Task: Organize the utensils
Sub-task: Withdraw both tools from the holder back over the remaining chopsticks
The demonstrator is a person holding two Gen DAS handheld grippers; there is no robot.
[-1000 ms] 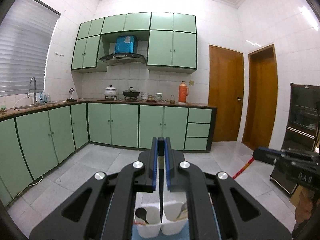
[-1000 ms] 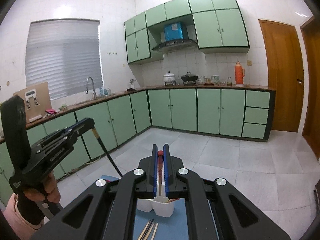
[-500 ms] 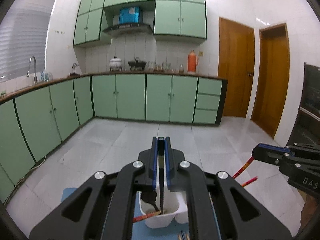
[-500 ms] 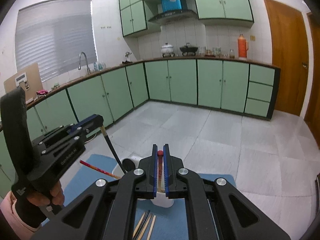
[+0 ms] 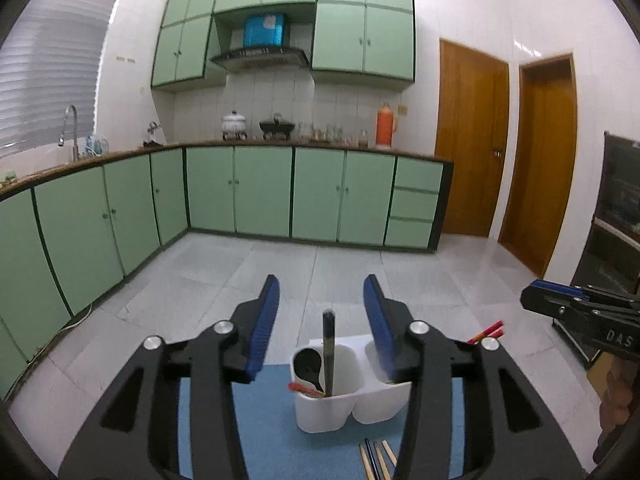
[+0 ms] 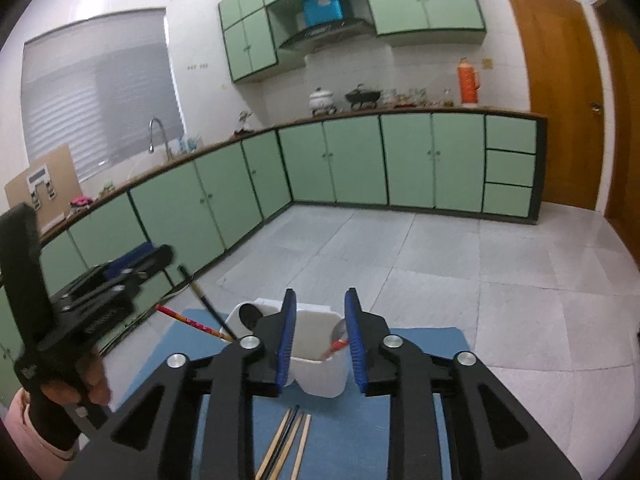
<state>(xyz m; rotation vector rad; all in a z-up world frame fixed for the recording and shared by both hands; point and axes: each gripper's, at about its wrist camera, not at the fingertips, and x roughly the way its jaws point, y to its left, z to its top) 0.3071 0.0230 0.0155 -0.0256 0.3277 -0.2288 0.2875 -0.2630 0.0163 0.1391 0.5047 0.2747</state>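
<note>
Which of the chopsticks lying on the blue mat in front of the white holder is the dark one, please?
The black chopstick, second from the left in the row. The three pale chopsticks lying alongside it are light wood.

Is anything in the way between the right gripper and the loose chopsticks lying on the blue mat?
Nothing visible. The loose chopsticks lie bare on the blue mat, on the near side of the white holder. The right gripper hangs above them, jaws opening, pads pressing on nothing.
</note>
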